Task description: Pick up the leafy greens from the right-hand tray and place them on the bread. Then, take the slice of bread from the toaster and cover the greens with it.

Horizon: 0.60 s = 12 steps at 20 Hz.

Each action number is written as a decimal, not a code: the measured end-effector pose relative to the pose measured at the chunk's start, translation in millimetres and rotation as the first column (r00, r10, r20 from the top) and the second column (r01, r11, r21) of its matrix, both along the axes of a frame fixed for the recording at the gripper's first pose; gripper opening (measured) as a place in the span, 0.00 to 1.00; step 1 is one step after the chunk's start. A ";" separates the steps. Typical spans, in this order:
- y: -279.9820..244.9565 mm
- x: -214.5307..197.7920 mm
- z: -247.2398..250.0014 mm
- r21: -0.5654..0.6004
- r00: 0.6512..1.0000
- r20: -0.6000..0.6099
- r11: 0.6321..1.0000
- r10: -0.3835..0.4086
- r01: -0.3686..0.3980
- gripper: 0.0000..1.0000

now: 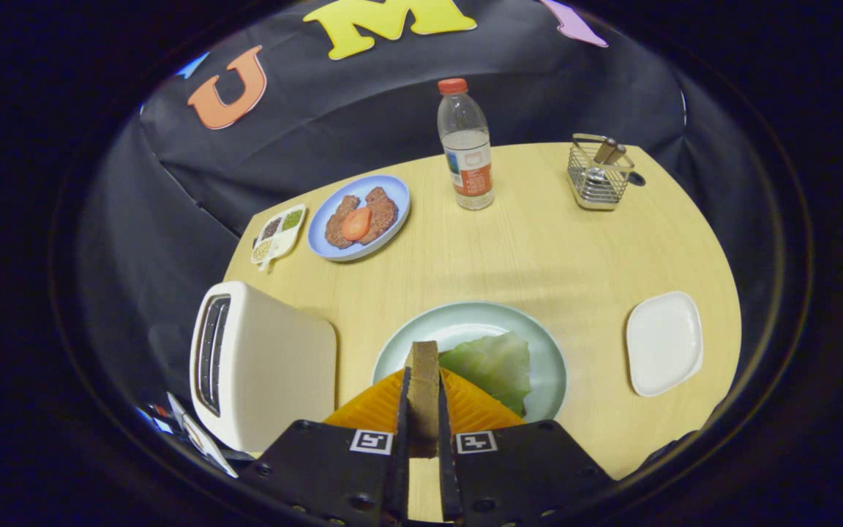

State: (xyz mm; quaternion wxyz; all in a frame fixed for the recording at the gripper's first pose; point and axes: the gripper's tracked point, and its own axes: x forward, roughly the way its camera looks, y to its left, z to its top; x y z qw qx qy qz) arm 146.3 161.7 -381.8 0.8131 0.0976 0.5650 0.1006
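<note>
Bread slice (pixel 424 380) gripped edge-on in our closed tongs (pixel 423 439) above the greens (pixel 491 362); next we lay it flat.

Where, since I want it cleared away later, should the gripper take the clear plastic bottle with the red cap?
Around the labelled middle of the clear plastic bottle, coming level from the near side: it stands upright and apart on the wooden table, with a round body. The gripper, shut on a brown bread slice, must free itself first.
</note>
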 end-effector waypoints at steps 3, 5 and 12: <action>-10.2 1.3 -6.8 -0.033 0.999 0.017 0.999 0.038 -0.037 0.25; -15.0 2.4 -12.2 -0.054 0.998 0.033 0.997 0.054 -0.052 0.30; -30.8 5.7 -20.2 -0.084 0.997 0.032 0.995 0.063 -0.060 0.53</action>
